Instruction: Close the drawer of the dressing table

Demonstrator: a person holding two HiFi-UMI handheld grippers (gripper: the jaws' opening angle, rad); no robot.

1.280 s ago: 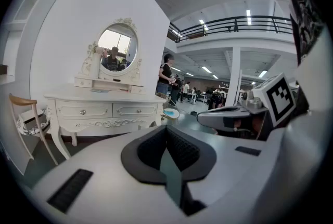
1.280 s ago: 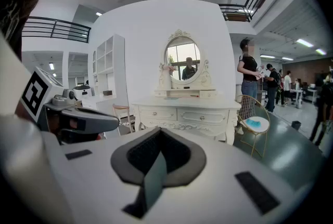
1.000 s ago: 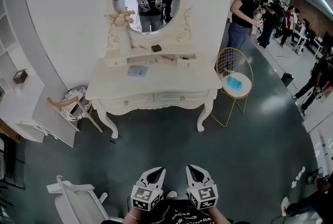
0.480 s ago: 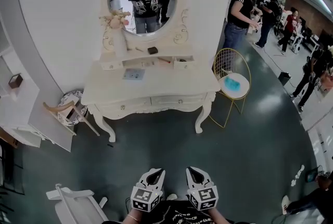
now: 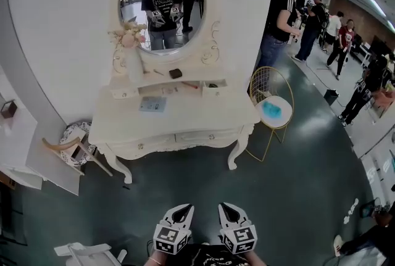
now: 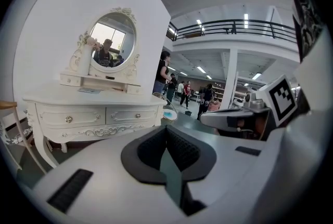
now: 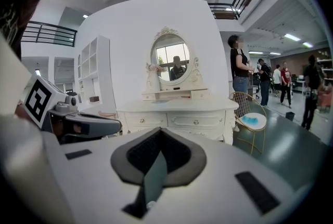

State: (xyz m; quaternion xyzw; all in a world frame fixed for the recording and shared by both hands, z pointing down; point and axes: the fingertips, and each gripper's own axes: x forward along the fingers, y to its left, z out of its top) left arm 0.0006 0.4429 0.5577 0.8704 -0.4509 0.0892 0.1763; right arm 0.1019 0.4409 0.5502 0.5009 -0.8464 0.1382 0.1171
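Observation:
The white dressing table (image 5: pixel 185 113) with an oval mirror (image 5: pixel 162 2) stands against the wall, some way ahead of me across the dark floor. On the right of its upper shelf a small drawer (image 5: pixel 213 87) stands pulled out; the two wide front drawers (image 5: pixel 199 136) look flush. My left gripper (image 5: pixel 183 209) and right gripper (image 5: pixel 224 207) are side by side at the bottom of the head view, both shut and empty, pointing at the table. The left gripper view shows its jaws (image 6: pixel 166 130) meeting, the table (image 6: pixel 93 114) beyond. In the right gripper view the jaws (image 7: pixel 158 133) are together too.
A gold wire chair (image 5: pixel 270 104) with a blue thing on its seat stands right of the table. A person (image 5: pixel 279 15) stands behind it, others further right. White shelving (image 5: pixel 21 153) and a wooden stool (image 5: pixel 69 146) are at left, a white chair (image 5: pixel 83 252) at lower left.
The table has come nearer and slid left in the head view. Both grippers moved toward it together, keeping their spacing and staying shut.

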